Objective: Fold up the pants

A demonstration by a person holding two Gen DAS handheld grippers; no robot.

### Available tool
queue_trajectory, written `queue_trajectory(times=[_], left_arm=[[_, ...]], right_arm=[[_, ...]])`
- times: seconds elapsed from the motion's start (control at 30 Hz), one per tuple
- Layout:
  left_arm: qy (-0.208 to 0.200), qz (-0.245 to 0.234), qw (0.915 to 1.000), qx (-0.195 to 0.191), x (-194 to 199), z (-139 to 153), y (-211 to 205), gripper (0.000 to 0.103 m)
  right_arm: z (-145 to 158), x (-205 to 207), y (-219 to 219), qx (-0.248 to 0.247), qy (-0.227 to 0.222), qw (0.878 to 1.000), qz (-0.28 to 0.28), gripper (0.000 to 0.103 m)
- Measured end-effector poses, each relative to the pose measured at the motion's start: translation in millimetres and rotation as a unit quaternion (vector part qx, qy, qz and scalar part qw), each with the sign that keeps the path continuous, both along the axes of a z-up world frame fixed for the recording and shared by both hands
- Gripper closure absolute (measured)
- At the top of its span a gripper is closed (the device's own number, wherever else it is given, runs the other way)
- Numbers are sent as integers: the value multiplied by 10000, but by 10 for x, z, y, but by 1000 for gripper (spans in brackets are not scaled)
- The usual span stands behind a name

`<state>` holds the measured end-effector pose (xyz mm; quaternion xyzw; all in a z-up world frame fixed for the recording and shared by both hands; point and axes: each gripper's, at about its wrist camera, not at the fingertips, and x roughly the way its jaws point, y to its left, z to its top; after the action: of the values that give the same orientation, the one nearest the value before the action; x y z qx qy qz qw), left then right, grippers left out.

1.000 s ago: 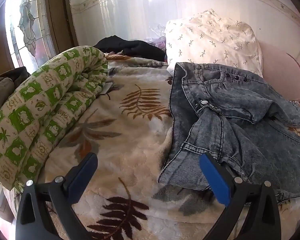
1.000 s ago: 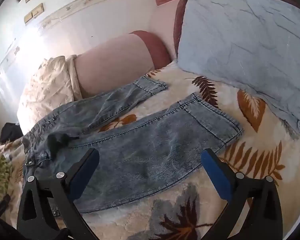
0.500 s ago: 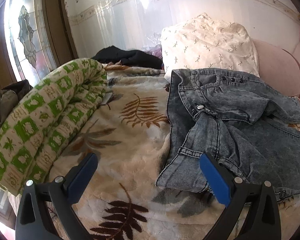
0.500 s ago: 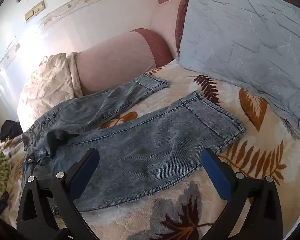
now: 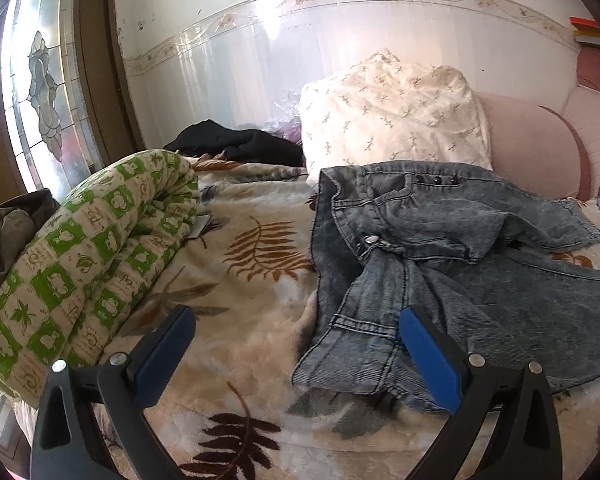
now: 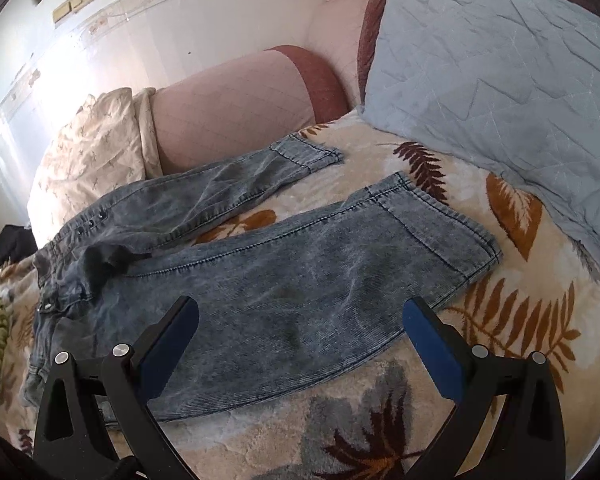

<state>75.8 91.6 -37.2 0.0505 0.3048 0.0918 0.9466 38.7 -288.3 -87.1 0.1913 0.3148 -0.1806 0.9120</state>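
Grey-blue denim pants lie spread on a leaf-patterned blanket on the bed, legs apart and pointing right. In the left wrist view the rumpled, unbuttoned waistband faces me, with a flap turned over near the front edge. My left gripper is open and empty, hovering just short of the waistband's near corner. My right gripper is open and empty, above the near leg's thigh; that leg's hem lies further right.
A rolled green-and-white quilt lies left of the pants. A floral pillow and dark clothes sit at the back by the wall. A blue-grey quilted cushion and pink headboard bolster border the right side.
Both grippers have pulled back and tilted up slightly, so the pants sit lower in both views. Both stay open. The pants have not moved.
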Motion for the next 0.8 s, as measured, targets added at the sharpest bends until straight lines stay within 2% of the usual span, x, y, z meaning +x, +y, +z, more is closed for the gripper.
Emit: queue_trajectory(times=[0.07, 0.5, 0.6, 0.67, 0.8], left_arm=[[-14, -39, 10000, 7, -9, 6, -27, 0], [80, -227, 9997, -1, 22, -1, -93, 0], [409, -515, 9977, -142, 209, 39, -26, 0], [387, -675, 9969, -81, 393, 137, 60, 0], [512, -601, 9968, 106, 1100, 305, 266, 0]], right_arm=[[-4, 9, 26, -33, -104, 9999, 21, 0], [-54, 95, 71, -199, 18, 9997, 155, 0], [-1, 127, 38, -274, 5, 9989, 375, 0], [101, 233, -71, -288, -58, 9973, 676, 0], [440, 735, -519, -219, -216, 9931, 1132, 0]])
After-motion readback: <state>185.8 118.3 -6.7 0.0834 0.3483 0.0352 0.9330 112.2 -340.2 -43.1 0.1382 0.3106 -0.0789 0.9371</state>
